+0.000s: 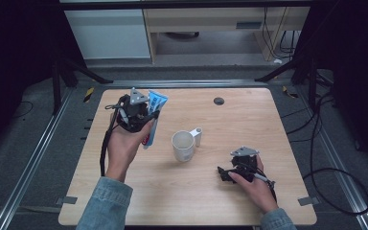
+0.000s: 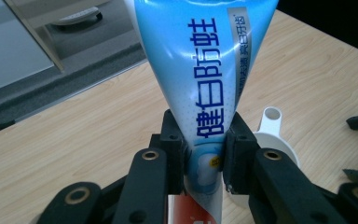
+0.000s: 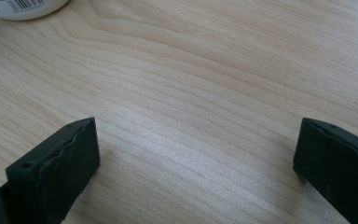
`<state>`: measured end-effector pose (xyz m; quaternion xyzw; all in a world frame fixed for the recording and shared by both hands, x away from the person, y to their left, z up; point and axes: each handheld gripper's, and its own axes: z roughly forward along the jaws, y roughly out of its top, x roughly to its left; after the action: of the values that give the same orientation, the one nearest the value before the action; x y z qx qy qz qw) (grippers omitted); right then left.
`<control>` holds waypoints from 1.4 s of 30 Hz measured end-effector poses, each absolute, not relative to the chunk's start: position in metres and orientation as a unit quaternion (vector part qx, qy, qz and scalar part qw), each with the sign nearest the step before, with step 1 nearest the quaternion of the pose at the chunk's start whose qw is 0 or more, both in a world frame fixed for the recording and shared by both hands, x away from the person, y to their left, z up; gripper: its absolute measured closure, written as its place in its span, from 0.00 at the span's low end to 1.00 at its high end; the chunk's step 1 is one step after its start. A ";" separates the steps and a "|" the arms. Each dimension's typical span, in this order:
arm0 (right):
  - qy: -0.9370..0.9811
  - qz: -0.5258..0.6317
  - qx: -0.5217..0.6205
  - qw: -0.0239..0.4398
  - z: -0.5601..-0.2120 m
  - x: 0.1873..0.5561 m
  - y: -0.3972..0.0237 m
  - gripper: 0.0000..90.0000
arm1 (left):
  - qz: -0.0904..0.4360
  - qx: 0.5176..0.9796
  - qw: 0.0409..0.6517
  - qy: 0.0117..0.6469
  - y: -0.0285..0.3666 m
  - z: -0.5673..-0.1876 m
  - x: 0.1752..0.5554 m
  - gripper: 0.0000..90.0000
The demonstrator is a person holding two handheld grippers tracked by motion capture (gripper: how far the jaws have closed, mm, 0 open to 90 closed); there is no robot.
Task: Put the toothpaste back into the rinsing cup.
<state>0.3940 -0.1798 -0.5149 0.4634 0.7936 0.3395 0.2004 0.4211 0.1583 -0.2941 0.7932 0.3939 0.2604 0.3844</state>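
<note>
A blue and white toothpaste tube (image 1: 154, 115) with a red lower end hangs above the left half of the wooden table (image 1: 249, 115), and my left gripper (image 1: 149, 117) is shut on it. In the left gripper view the two black pads clamp the tube (image 2: 200, 74) near its narrow part, at the left gripper (image 2: 204, 149). A white mug (image 1: 183, 145) with its handle turned to the right stands at the table's middle; its rim and handle (image 2: 269, 128) show behind the tube. My right gripper (image 1: 225, 175) rests low on the table at the right, open, nothing between the right gripper's jaws (image 3: 193, 158).
A small dark round hole (image 1: 219, 100) sits near the table's far edge. The white base of the mug (image 3: 25, 8) shows at the top left of the right gripper view. Dark floor, metal rails and cables surround the table.
</note>
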 end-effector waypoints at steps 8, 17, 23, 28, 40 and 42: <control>0.794 0.339 0.463 0.201 -0.515 0.394 -0.180 0.01 | 0.269 0.781 0.405 0.391 0.150 -0.289 0.420 0.81; 0.795 0.338 0.462 0.202 -0.515 0.394 -0.180 0.01 | 0.273 0.783 0.412 0.379 0.134 -0.285 0.415 0.81; 0.795 0.338 0.462 0.202 -0.515 0.394 -0.180 0.01 | 0.273 0.772 0.428 0.382 0.127 -0.285 0.418 0.81; 0.795 0.338 0.461 0.203 -0.515 0.394 -0.180 0.01 | 0.275 0.766 0.441 0.379 0.119 -0.286 0.420 0.81; 0.794 0.339 0.463 0.200 -0.515 0.394 -0.180 0.01 | 0.302 0.736 0.471 0.381 0.100 -0.291 0.417 0.81; 0.794 0.339 0.463 0.201 -0.515 0.394 -0.180 0.01 | 0.301 0.734 0.474 0.383 0.097 -0.292 0.417 0.81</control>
<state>0.3941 -0.1800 -0.5150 0.4630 0.7939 0.3394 0.2007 0.4168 0.0965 -0.2916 0.7337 0.3827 0.3007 0.4742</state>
